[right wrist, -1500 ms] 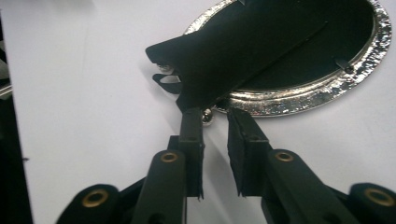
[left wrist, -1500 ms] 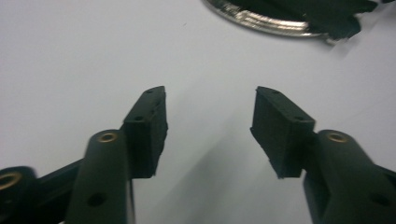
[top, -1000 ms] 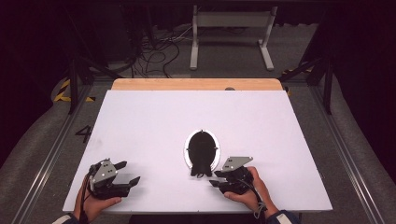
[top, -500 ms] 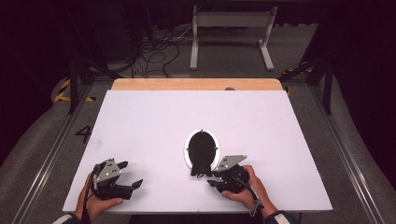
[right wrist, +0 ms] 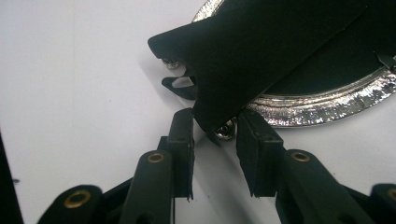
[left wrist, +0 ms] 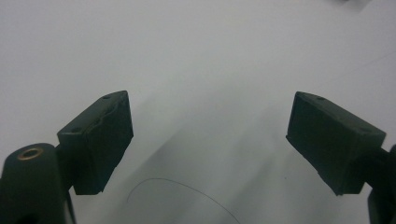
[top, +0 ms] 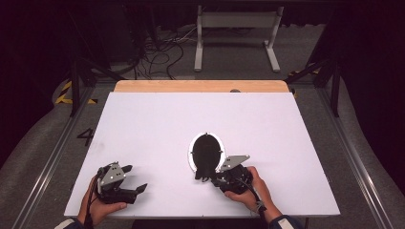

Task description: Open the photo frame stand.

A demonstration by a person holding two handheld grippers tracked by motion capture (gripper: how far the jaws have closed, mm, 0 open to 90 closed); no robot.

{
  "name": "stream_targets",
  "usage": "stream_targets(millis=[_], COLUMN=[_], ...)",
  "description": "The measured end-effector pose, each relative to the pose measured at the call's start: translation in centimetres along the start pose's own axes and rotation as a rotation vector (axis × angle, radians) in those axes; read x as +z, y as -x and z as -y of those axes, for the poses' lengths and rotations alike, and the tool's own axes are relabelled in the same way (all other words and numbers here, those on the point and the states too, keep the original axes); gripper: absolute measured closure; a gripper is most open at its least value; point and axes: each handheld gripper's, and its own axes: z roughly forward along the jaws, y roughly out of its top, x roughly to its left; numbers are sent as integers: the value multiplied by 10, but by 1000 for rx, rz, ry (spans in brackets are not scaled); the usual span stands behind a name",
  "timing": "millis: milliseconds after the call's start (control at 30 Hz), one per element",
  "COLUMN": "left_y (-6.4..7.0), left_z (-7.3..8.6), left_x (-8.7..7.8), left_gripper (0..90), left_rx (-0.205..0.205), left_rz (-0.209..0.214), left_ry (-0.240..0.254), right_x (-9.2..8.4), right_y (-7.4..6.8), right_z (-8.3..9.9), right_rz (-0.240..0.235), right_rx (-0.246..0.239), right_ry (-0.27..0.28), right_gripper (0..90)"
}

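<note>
An oval frame [top: 206,152] lies face down on the white table [top: 191,119], its black back up and its silver rim [right wrist: 327,105] showing. Its black stand flap [right wrist: 261,51] juts from the near end. My right gripper [top: 212,179] sits at that end. In the right gripper view the flap's tip hangs between the pads of the right gripper [right wrist: 215,126]. The jaws have just been closing and flank the tip closely, without a clear squeeze. My left gripper [top: 134,179] rests at the front left, and the left gripper [left wrist: 210,135] stands wide open over bare table.
A wooden strip [top: 200,86] borders the table's far edge. Beyond it, on the floor, stand a metal rack [top: 236,28] and loose cables [top: 157,52]. Dark rails run along both sides of the table.
My right gripper has edged a little left toward the frame's near end, and its jaws have narrowed around the flap's tip. The left hand has stayed put.
</note>
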Motion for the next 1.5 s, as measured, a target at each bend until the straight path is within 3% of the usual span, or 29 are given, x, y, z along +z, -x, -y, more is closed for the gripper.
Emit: stream_targets(millis=[200, 267, 300, 500, 700, 800, 933, 1033, 1067, 1100, 1133, 1167, 1200, 1500], left_y=[-1, -1, -1, -1, 0, 0, 0, 0, 0, 0, 0, 1, 2, 5], left_z=[1, 1, 1, 1, 1, 1, 0, 0, 0, 0, 0, 0, 0, -5], left_x=[0, 2, 2, 3, 4, 5, 6, 6, 6, 6, 6, 7, 7, 10], left_gripper=[149, 151, 152, 152, 152, 152, 151, 151, 151, 151, 150, 150, 149, 149], left_rx=[-9, -9, -9, -15, -6, -9, -5, -4, -4, -4, 0, 0, 6, 7], left_rz=[7, 18, 18, 15, 16, 14, 14, 14, 13, 12, 13, 12, 4, 26], left_ry=[1, -4, -4, -15, -26, -27, -39, -40, -40, -42, -43, -46, -51, -34], right_x=[-2, -4, -4, 2, 5, 6, 11, 12, 14, 14, 16, 16, 18, 26], right_y=[5, 7, 7, 17, 23, 30, 38, 41, 44, 44, 48, 48, 52, 65], right_z=[2, 3, 3, 5, 6, 6, 5, 3, 2, 2, 2, 2, 1, -1], right_rz=[-42, -55, -55, -154, -208, -266, -314, -337, -367, -367, -396, -396, -426, -448], right_rx=[48, 67, 67, 206, 289, 353, 446, 481, 524, 524, 568, 568, 604, 684], right_ry=[51, 105, 105, 154, 185, 213, 207, 214, 220, 220, 218, 218, 225, 259], right_gripper=[672, 658, 658, 632, 615, 583, 548, 544, 533, 533, 524, 524, 509, 523])
